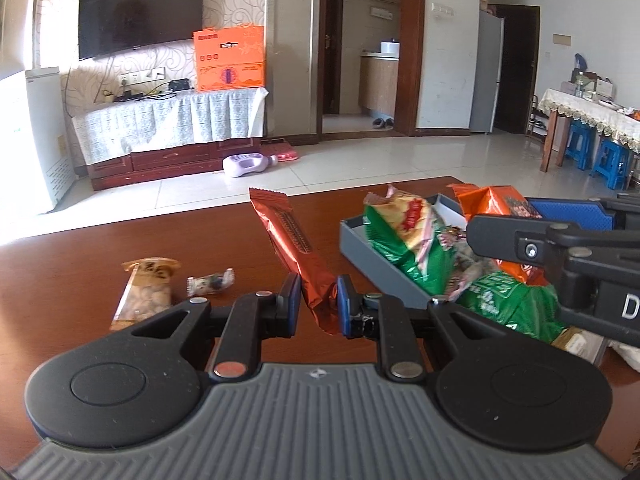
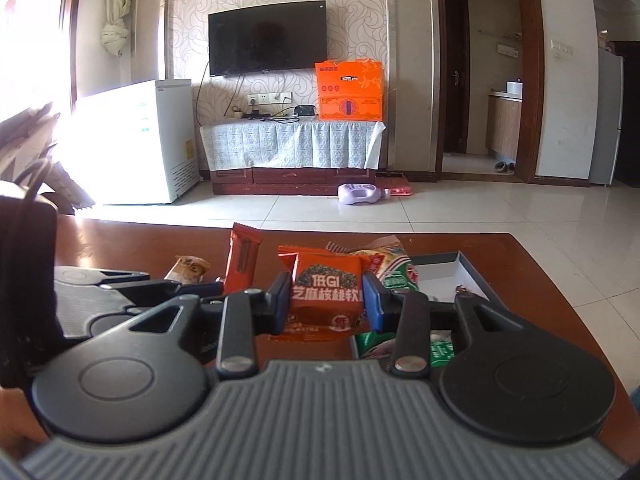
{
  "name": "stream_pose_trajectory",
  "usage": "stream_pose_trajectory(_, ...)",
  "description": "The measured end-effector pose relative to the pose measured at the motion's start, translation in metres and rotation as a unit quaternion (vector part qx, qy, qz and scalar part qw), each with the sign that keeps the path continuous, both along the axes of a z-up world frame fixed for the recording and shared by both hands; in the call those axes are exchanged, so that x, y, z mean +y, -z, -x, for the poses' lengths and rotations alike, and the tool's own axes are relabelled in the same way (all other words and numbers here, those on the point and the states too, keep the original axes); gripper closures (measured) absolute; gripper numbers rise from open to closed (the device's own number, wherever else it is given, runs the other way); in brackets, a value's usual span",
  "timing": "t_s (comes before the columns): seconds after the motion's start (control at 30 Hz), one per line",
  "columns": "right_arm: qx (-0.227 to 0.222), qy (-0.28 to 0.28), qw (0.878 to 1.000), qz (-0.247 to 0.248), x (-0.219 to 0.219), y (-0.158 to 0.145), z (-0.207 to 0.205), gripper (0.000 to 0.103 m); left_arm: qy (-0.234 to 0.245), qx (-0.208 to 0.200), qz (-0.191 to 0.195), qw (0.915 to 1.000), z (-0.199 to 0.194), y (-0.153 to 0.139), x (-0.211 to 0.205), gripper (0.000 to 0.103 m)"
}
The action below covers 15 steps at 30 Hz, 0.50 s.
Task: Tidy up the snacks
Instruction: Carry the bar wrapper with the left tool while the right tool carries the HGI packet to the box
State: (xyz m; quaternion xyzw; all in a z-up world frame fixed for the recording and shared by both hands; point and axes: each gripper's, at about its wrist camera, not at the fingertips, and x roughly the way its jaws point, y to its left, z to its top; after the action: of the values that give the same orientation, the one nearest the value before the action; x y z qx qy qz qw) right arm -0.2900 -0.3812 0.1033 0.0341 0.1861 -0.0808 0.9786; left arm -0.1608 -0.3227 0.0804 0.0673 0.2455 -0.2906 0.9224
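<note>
My left gripper point(image 1: 318, 306) is shut on the near end of a long copper-brown snack bar point(image 1: 290, 240), which tilts up above the brown table point(image 1: 80, 248). My right gripper point(image 2: 326, 300) is shut on an orange square snack pack point(image 2: 326, 286) and holds it at the left edge of the grey tray point(image 2: 466, 266). The tray point(image 1: 360, 240) holds green snack bags point(image 1: 404, 240). The right gripper point(image 1: 520, 240) also shows in the left wrist view, over the tray. The snack bar point(image 2: 242, 258) also shows in the right wrist view.
A tan nut packet point(image 1: 146, 292) and a small wrapped candy point(image 1: 210, 282) lie on the table to the left of the left gripper. Beyond the table's far edge is tiled floor, a TV stand point(image 1: 172, 136) and a dining table with blue stools point(image 1: 584, 144).
</note>
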Motion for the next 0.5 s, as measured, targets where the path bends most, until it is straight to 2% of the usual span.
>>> stream_pose_trajectory(0.5,0.002,0.042,0.999,-0.011,-0.038,0.007,0.014,0.062,0.038,0.003,0.004,0.9993,-0.003,0.008,-0.053,0.080)
